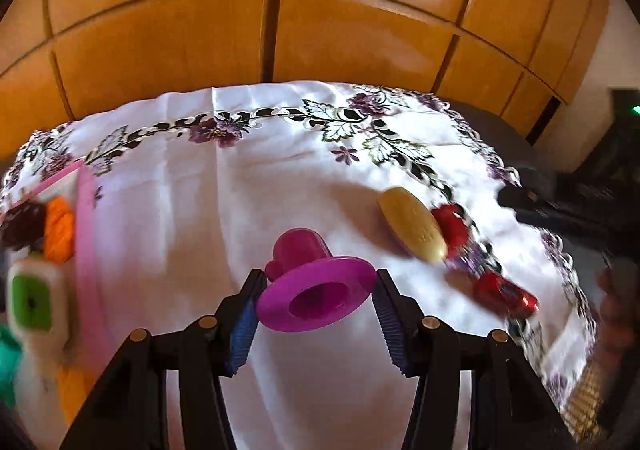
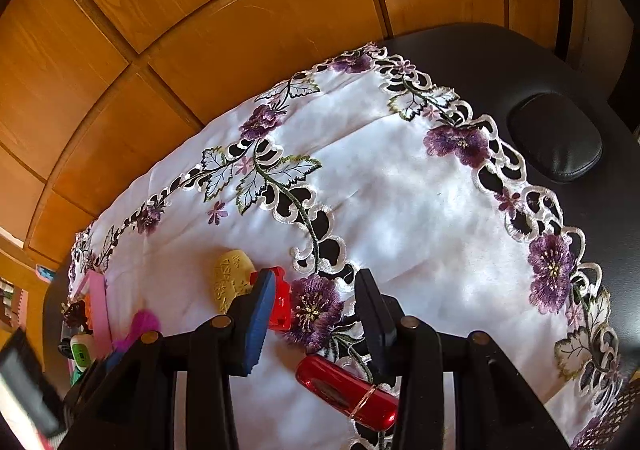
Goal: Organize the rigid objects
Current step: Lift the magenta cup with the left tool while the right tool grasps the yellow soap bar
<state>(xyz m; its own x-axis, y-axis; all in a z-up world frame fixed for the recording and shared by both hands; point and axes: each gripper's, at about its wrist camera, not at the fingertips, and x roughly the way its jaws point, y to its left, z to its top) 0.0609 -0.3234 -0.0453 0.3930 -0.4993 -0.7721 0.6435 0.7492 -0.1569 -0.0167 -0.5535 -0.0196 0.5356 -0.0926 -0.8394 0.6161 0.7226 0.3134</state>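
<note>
The left gripper (image 1: pixel 318 300) pinches the magenta cup's (image 1: pixel 316 296) rim between its jaws. The right gripper (image 2: pixel 316 314) is spread, seemingly hovering above the red tube (image 2: pixel 346 390), seen sharply only there.

A lived-in home room, white embroidered tablecloth (image 2: pixel 400 202) with purple flowers and cutwork edging spread under and ahead of the jaws, glossy wooden wardrobe panels (image 1: pixel 320 30) rising beyond it, dark padded seat (image 2: pixel 556 138) off to the right.

On the tablecloth (image 1: pixel 248 210), the oval piece (image 1: pixel 412 224) lies right of the tray (image 1: pixel 86 234).
</note>
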